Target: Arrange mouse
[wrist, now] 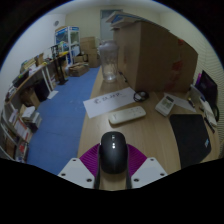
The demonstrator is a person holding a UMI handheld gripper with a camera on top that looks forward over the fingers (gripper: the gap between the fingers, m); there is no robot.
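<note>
A black computer mouse sits between my two fingers, its sides against the magenta pads. My gripper is shut on the mouse and holds it over the near part of the wooden desk. A black mouse mat lies on the desk ahead and to the right of the fingers. The underside of the mouse is hidden, so I cannot tell whether it touches the desk.
A white flat device lies just beyond the mouse. A white sheet, a white desk phone and a dark screen stand farther back. Blue floor and bookshelves lie left of the desk.
</note>
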